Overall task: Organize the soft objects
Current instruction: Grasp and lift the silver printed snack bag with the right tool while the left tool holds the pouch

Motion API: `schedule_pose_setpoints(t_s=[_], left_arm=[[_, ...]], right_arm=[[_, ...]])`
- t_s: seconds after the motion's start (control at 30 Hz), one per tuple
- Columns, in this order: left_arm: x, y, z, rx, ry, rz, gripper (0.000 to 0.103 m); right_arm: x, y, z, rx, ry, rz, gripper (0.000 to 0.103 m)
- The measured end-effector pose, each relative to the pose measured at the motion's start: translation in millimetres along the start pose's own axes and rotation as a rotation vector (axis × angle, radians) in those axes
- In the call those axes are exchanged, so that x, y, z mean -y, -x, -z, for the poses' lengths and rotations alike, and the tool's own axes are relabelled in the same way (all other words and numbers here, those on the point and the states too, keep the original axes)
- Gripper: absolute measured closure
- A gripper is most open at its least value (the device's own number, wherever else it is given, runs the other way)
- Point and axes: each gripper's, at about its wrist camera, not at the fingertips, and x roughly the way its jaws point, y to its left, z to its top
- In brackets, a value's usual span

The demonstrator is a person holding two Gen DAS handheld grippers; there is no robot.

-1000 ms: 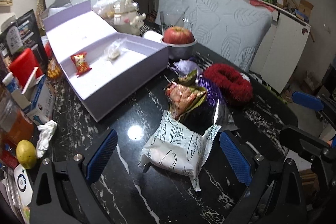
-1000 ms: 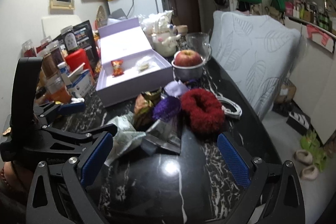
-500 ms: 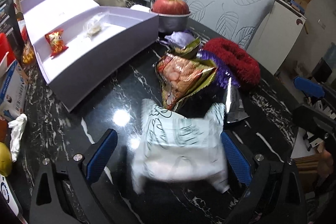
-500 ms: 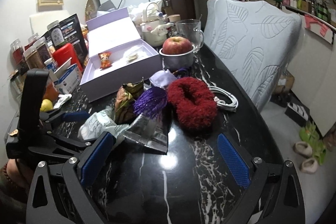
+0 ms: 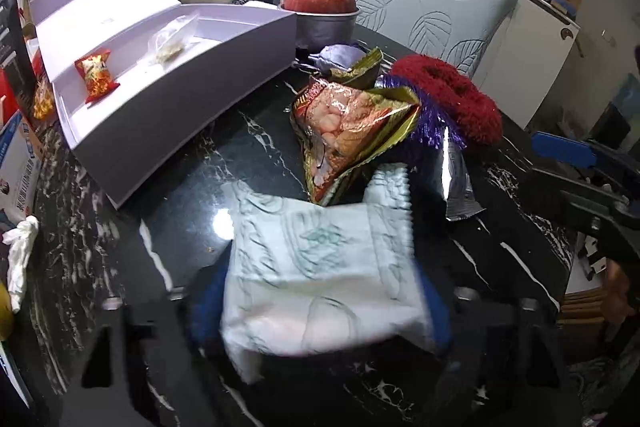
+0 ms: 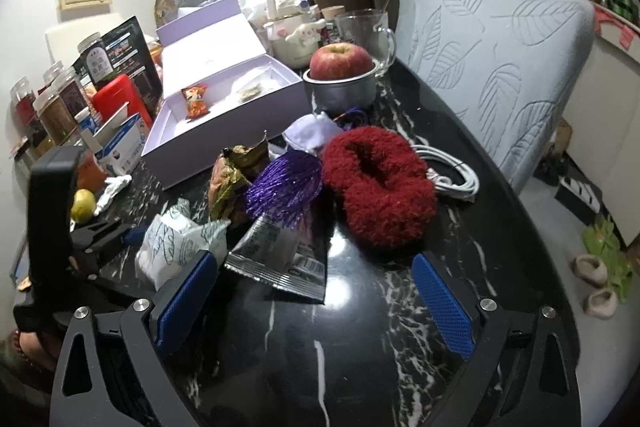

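A white printed snack packet (image 5: 316, 267) lies on the black marble table (image 5: 248, 147), between the blue pads of my left gripper (image 5: 320, 307). Its jaws are closing, and the pads press the packet's two sides. The right wrist view shows the same packet (image 6: 176, 247) crumpled in that grip. Beyond it lie a gold-red snack bag (image 5: 348, 123), purple tinsel (image 6: 284, 187), a silver packet (image 6: 280, 255) and a red fluffy slipper (image 6: 380, 187). My right gripper (image 6: 316, 267) stands open over the bare table in front of the silver packet, holding nothing.
An open lilac box (image 6: 224, 147) with two small packets inside stands at the back left. Behind the pile are an apple in a metal bowl (image 6: 340, 63), a lilac pouch (image 6: 312, 135) and a white cable (image 6: 452, 171). Jars and cartons crowd the left edge; a padded chair (image 6: 500, 47) stands on the right.
My left gripper has come down over the white packet and its wide jaws have closed in against it. The right gripper has moved down and closer to the pile.
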Motion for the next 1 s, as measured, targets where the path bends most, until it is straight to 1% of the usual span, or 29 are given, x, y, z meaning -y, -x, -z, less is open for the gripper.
schedule_pose_setpoints(t_s=[0.03,0.1,0.13,0.33,0.47,0.5,0.57,0.6,0.7,0.87,1.0], left_arm=[[-0.6,1.0,0.1,-0.003,-0.003,-0.014,0.029],[-4.3,2.7,2.1,0.001,-0.001,-0.015,0.03],[-7.0,1.9,1.3,-0.002,0.005,-0.018,0.031],[-27.8,11.5,6.9,-0.012,0.082,-0.012,0.032],[-35.6,18.6,11.6,-0.002,0.106,-0.038,0.032],[-36.3,19.2,12.1,-0.001,0.11,-0.04,0.032],[-39.2,21.2,13.2,0.001,0.121,-0.041,0.032],[-39.9,22.0,13.4,0.003,0.124,-0.039,0.032],[-39.2,24.3,14.2,0.006,0.123,-0.036,0.032],[-31.9,26.7,15.0,0.01,0.107,-0.028,0.032],[-25.6,28.9,16.2,0.01,0.098,-0.019,0.032]], right_arm=[[-0.6,-2.8,-1.4,-0.005,-0.002,-0.009,0.007],[-1.9,-9.2,-4.3,-0.018,-0.005,-0.032,0.018],[-2.6,-12.3,-5.4,-0.029,-0.005,-0.04,0.025],[-8.3,-32.2,-11.8,-0.056,0.003,-0.057,0.026],[-11.7,-46.5,-16.8,-0.067,0.012,-0.051,0.027],[-12.0,-50.3,-17.7,-0.073,0.009,-0.061,0.029],[-12.3,-55.9,-17.5,-0.093,0.007,-0.072,0.04],[-12.9,-58.4,-16.4,-0.105,0.007,-0.079,0.043],[-14.2,-54.0,-13.7,-0.099,0.026,-0.074,0.047],[-12.4,-41.2,-4.9,-0.092,0.05,-0.055,0.057],[-11.0,-27.7,6.1,-0.092,0.065,-0.039,0.059]])
